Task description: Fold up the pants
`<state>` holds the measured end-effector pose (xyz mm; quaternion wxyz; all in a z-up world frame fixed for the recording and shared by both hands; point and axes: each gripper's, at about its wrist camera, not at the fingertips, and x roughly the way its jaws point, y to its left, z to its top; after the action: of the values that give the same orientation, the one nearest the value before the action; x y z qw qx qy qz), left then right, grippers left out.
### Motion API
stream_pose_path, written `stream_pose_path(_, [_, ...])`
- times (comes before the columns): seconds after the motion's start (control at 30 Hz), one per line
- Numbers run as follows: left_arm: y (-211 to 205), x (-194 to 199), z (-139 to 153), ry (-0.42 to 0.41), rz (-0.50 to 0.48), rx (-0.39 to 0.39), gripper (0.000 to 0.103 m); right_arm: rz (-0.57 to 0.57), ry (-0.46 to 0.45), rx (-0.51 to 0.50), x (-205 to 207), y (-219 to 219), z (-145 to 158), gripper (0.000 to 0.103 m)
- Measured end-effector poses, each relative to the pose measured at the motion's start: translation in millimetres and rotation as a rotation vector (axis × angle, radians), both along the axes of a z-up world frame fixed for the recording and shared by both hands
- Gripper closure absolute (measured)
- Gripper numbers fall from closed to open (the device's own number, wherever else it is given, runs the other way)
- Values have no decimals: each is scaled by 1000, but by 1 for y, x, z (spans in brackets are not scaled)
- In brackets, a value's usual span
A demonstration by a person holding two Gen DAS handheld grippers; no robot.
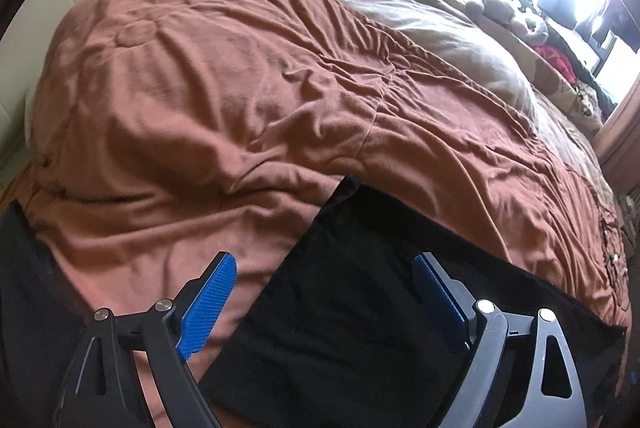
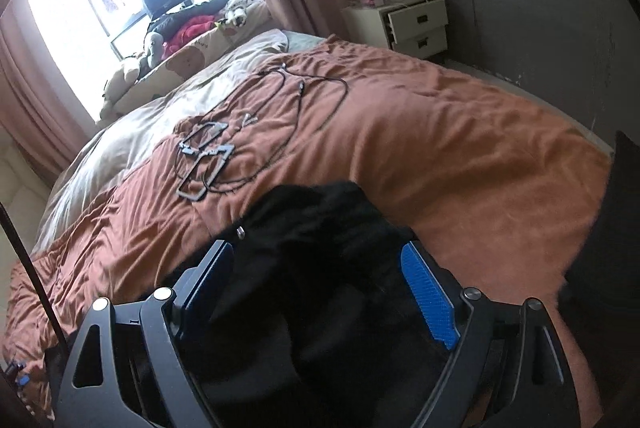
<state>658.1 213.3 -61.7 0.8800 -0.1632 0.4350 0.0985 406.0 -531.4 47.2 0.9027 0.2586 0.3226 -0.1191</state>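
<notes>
Black pants lie on a rust-brown bedspread. In the left wrist view a flat leg of the pants (image 1: 352,292) stretches from the lower middle toward the right edge. My left gripper (image 1: 324,268) hovers above it, open, its blue pads (image 1: 208,304) wide apart with nothing pinched. In the right wrist view the bunched waist end of the pants (image 2: 320,228), with a small metal button, lies just ahead. My right gripper (image 2: 320,260) is open over it, the cloth beneath the blue pads (image 2: 430,296) but not clamped.
The bedspread (image 1: 224,100) covers the bed, with a beige blanket (image 1: 460,40) toward the window. Cables and flat grey metal frames (image 2: 208,156) lie on the bed beyond the pants. A white nightstand (image 2: 404,20) stands at the far corner. Stuffed toys and clothes (image 2: 180,36) line the windowsill.
</notes>
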Motion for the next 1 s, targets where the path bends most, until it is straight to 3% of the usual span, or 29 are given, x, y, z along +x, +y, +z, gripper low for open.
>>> stream_pose_path(0.3, [-2,-55,12,8,-28,-23,12,9,67,66,-63,-16,2,18])
stream_pose_path(0.57, [-6,-90,10,18,-56,-33,12,26,126,191,-90,-34,-19,18])
stream_pose_path(0.63, [-7,-93,8,23,-61,-35,12,32,138,221,-90,-36,-22,18])
stream_pose_path(0.73, [-7,-96,3,22,-62,-31,12,30,171,182,-81,-38,-18,20])
stream_pose_path(0.83, [-5,-95,-2,27,-55,-27,12,13,264,159,-64,-36,-23,21])
stream_pose_path(0.9, [-6,-95,-4,18,-53,-33,12,4,322,187,-51,-35,-33,35])
stream_pose_path(1.0, [-6,-94,-9,29,-54,-32,12,-26,393,168,-37,-34,-41,38])
